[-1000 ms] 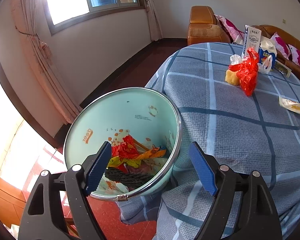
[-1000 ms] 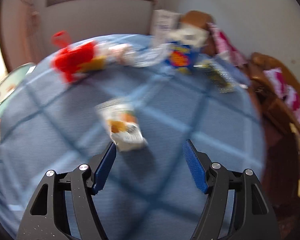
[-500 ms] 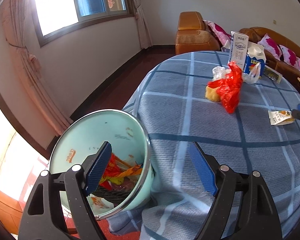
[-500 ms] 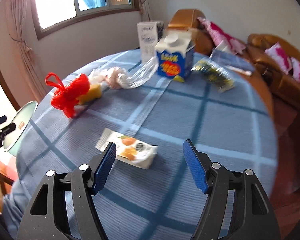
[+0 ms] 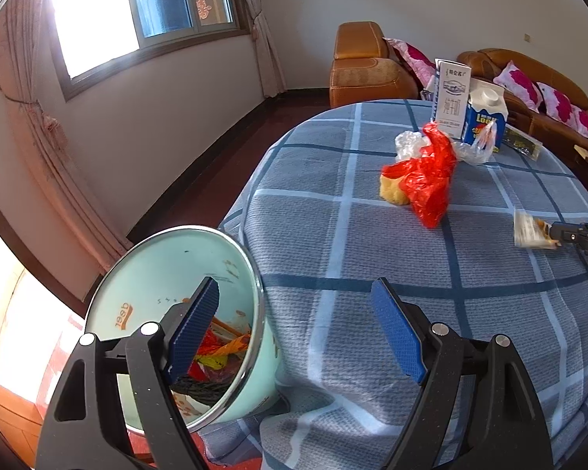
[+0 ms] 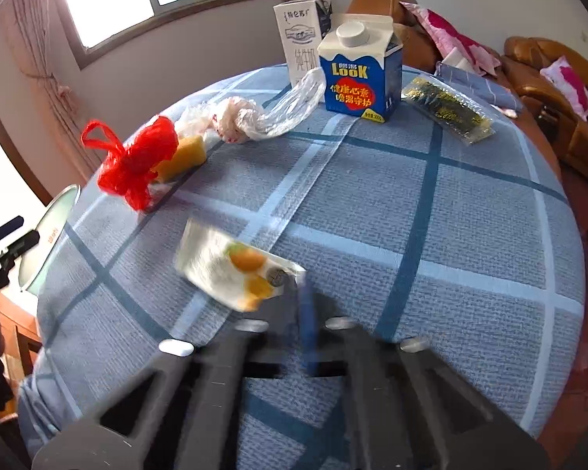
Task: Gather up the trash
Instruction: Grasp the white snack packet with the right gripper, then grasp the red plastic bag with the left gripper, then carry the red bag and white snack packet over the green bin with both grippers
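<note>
My right gripper (image 6: 305, 305) is shut on the corner of a white snack wrapper (image 6: 231, 270) with orange fruit print, just above the blue checked tablecloth (image 6: 431, 235). The wrapper (image 5: 531, 229) also shows in the left wrist view, held by the right gripper (image 5: 556, 231). My left gripper (image 5: 294, 329) is open and empty, over the rim of a mint green trash bin (image 5: 168, 274) holding several scraps, beside the table edge.
On the table lie a red plastic bag (image 6: 137, 160), a yellow sponge (image 6: 182, 156), a clear bag (image 6: 262, 113), a blue Look carton (image 6: 358, 70), a white milk box (image 6: 300, 35) and a green packet (image 6: 449, 107). Sofas (image 5: 372, 62) stand behind.
My right gripper closed on the snack wrapper, which has lifted slightly. My left gripper swung right and up, so the bin sits lower left in its view.
</note>
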The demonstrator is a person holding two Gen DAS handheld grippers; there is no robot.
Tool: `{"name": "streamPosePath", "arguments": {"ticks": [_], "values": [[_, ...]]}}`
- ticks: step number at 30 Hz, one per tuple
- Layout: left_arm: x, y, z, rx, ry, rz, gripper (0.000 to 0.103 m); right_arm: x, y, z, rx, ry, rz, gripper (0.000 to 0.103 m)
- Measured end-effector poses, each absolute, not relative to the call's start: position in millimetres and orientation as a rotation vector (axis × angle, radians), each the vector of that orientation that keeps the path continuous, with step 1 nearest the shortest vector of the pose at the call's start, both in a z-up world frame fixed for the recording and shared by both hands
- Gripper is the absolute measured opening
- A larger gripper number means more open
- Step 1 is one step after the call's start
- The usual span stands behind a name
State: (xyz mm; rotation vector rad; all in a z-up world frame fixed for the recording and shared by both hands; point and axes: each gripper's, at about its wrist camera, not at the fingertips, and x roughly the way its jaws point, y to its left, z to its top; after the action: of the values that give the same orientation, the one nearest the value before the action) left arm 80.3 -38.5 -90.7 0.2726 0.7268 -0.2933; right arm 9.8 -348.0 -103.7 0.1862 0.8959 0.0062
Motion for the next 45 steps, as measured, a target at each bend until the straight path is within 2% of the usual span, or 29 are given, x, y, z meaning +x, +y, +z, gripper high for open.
{"name": "streamPosePath", "arguments": {"ticks": [6, 16, 17, 19, 20, 22, 23, 24, 26, 35, 45], "values": [[83.3, -56.7, -88.7, 0.278, 0.724, -0.314, 0.078, -2.7, -349.4, -94.1, 0.149, 0.829, -0.007, 0.001], [102.9, -129.0, -94.2, 0.296, 0.701, -0.38, 0.078, -20.8, -397.6, -73.9, 0.115, 0.721, -0.155, 0.001], [106.6, -134.8, -96.0, 0.293, 0.704, -0.381, 0.076, -21.4, -401.3, -74.6, 0.114, 0.72, -0.162, 0.001], [114.5, -145.1, -100.9, 0.289, 0.716, -0.386, 0.066, -23.1, -411.5, -77.8, 0.12, 0.721, -0.179, 0.001], [118.6, -149.2, -103.8, 0.29, 0.725, -0.389, 0.058, -23.9, -415.9, -79.5, 0.126, 0.725, -0.182, 0.001], [126.4, -157.1, -109.8, 0.29, 0.748, -0.408, 0.038, -25.6, -418.8, -81.9, 0.13, 0.723, -0.177, 0.001], [128.4, -159.9, -111.4, 0.292, 0.754, -0.416, 0.019, -26.3, -418.5, -82.1, 0.128, 0.72, -0.169, 0.001], [129.3, -161.5, -112.7, 0.296, 0.762, -0.426, 0.009, -26.7, -417.9, -81.7, 0.127, 0.718, -0.165, 0.001], [127.2, -161.4, -110.6, 0.306, 0.757, -0.43, 0.005, -28.2, -414.7, -78.9, 0.124, 0.707, -0.148, 0.001], [102.4, -106.9, -74.8, 0.339, 0.7, -0.393, 0.005, -12.3, -366.0, -52.3, 0.074, 0.631, -0.005, 0.001], [86.3, -27.2, -67.8, 0.344, 0.721, -0.262, 0.004, 29.6, -297.4, -31.1, 0.009, 0.596, 0.185, 0.001]]}}
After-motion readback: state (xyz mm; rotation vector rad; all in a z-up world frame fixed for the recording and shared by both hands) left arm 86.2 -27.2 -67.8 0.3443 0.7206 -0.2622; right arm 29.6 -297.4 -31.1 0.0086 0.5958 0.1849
